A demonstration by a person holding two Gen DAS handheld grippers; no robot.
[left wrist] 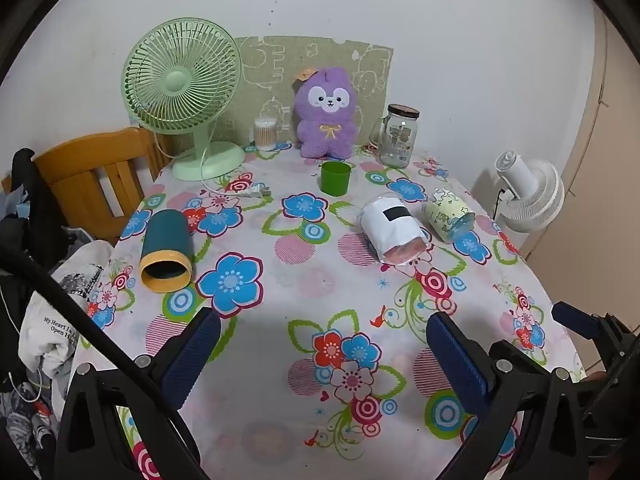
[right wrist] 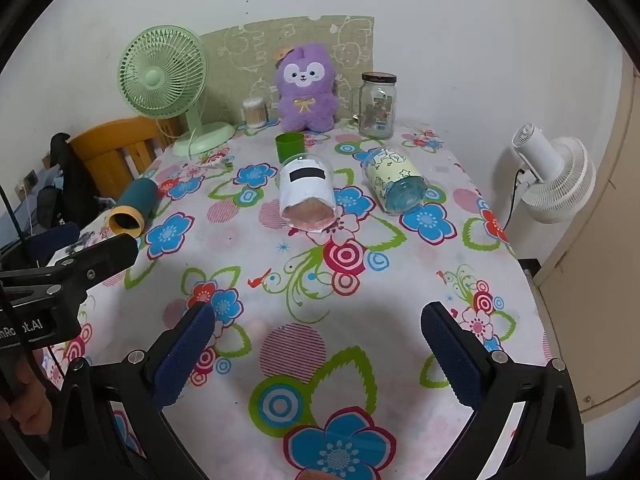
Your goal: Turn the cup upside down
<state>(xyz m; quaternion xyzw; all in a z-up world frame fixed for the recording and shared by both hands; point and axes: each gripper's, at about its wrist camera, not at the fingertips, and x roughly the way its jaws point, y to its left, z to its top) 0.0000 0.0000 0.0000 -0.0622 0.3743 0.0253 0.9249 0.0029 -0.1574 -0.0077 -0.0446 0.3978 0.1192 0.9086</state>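
A small green cup (left wrist: 335, 178) stands upright, mouth up, at the far middle of the floral table; it also shows in the right wrist view (right wrist: 289, 147). A teal cup with a yellow rim (left wrist: 166, 250) lies on its side at the left (right wrist: 133, 209). A white-wrapped cup (left wrist: 392, 230) (right wrist: 306, 196) and a pale patterned glass cup (left wrist: 449, 215) (right wrist: 396, 185) lie on their sides. My left gripper (left wrist: 320, 334) is open and empty over the near table. My right gripper (right wrist: 316, 326) is open and empty, well short of the cups.
A green desk fan (left wrist: 182, 96), a cotton-swab jar (left wrist: 265, 133), a purple plush toy (left wrist: 326, 114) and a glass jar (left wrist: 399, 136) stand along the back. A wooden chair (left wrist: 96, 180) with clothes is at the left. A white fan (left wrist: 528, 194) stands off the right edge.
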